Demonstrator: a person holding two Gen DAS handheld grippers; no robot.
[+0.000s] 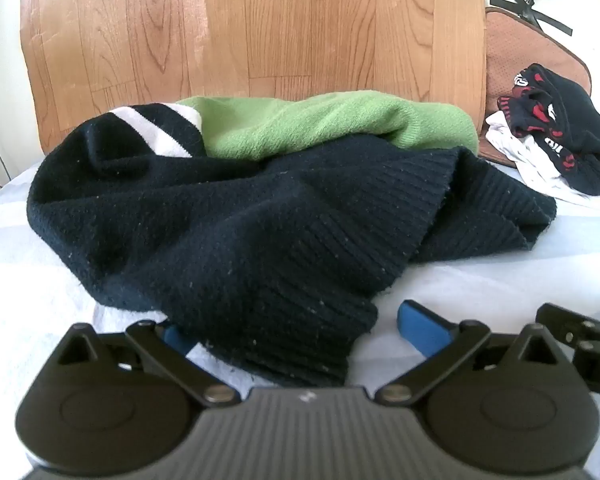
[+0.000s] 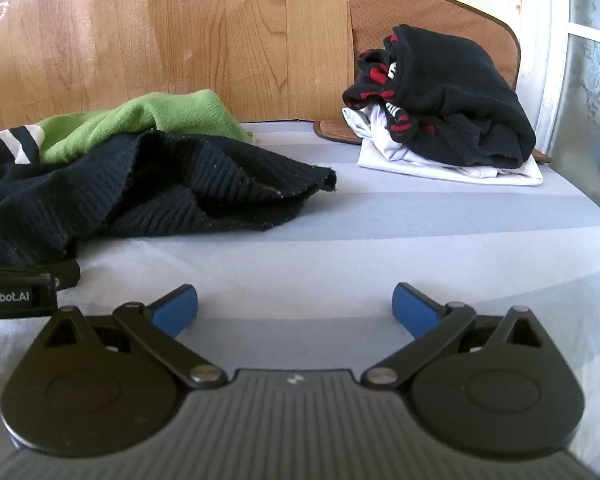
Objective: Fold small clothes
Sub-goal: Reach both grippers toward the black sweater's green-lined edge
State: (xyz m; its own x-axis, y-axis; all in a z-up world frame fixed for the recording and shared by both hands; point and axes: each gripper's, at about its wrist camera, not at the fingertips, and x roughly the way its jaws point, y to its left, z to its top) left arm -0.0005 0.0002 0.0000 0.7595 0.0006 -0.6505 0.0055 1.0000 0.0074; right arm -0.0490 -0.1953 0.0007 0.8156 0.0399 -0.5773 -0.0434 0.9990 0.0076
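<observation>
A crumpled knit garment, dark navy [image 1: 236,232] with a green part [image 1: 320,124] and a white stripe [image 1: 152,128], lies on the pale sheet. My left gripper [image 1: 300,332] is open, its blue fingers either side of the garment's near hem, which drapes between them. My right gripper [image 2: 296,312] is open and empty over bare sheet, right of the garment [image 2: 160,192]. The right gripper's body shows at the right edge of the left wrist view [image 1: 588,348].
A pile of black, red and white clothes [image 2: 448,120] sits at the back right on a brown cushion [image 2: 432,12]. A wood-grain panel [image 1: 260,24] stands behind the sheet [image 2: 380,248]. A window frame [image 2: 556,60] is at the far right.
</observation>
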